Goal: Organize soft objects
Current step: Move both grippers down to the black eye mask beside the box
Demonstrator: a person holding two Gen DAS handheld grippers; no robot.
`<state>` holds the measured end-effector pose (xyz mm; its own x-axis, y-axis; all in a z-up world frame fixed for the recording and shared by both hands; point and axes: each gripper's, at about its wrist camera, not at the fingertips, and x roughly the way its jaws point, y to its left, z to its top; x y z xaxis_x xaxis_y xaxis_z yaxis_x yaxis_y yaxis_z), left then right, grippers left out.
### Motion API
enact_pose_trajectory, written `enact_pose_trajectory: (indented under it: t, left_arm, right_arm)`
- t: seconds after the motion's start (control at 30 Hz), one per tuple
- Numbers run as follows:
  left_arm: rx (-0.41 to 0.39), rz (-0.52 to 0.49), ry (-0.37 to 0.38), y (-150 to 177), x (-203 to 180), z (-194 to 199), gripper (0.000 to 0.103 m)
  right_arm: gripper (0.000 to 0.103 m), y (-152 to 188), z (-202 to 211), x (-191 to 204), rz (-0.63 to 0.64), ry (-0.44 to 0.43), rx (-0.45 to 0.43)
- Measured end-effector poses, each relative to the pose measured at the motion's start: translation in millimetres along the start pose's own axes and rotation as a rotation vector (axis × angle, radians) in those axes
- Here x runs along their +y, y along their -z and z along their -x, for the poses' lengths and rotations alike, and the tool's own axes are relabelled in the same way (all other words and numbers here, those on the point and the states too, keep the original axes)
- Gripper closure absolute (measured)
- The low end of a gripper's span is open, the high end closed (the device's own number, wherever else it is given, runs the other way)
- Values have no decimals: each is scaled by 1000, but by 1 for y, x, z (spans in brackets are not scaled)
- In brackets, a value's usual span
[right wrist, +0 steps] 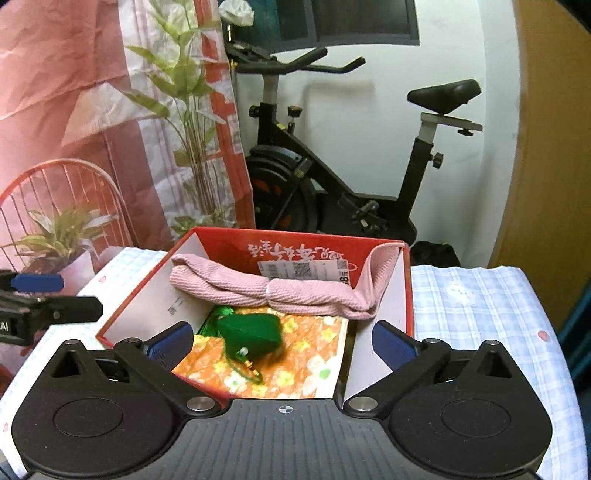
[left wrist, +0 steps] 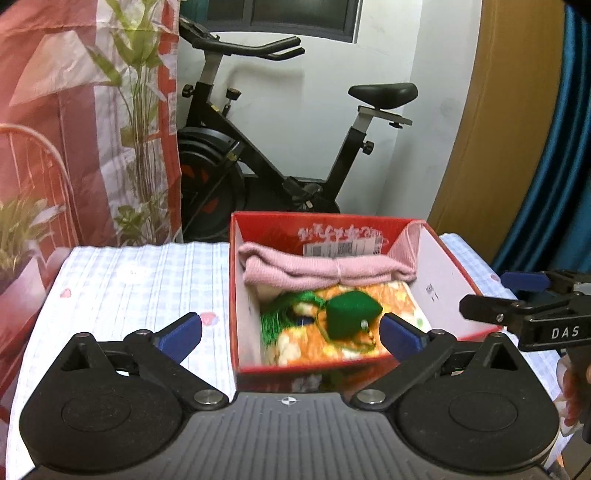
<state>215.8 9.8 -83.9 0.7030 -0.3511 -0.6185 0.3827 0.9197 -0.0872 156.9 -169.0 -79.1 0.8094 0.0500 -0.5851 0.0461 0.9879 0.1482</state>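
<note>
A black exercise bike [left wrist: 280, 147] stands against a white wall [left wrist: 295, 96] beneath a dark window [left wrist: 280, 16], beside a plant-printed red curtain [left wrist: 85, 122].

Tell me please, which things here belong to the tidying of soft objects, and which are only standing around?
Belong to the job:
red box
pink towel
floral cloth
green tasselled pouch

Only standing around:
exercise bike
printed curtain
checked tablecloth
</note>
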Motion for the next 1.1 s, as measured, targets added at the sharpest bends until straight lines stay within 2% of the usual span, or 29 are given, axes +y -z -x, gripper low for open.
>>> enact_pose_trajectory:
  t: [0.6, 0.83, 1.1]
  left_arm:
    - [12, 34, -73, 68, 17, 13, 0]
    - [31, 57, -74, 86, 19, 8, 0]
    - [45, 65, -77, 95, 21, 3, 0]
  right_arm:
    - [0, 86, 35, 13, 28, 29, -89]
    - [0, 111, 32, 10, 0, 31, -69]
    - [0, 132, 25, 13, 25, 56, -44]
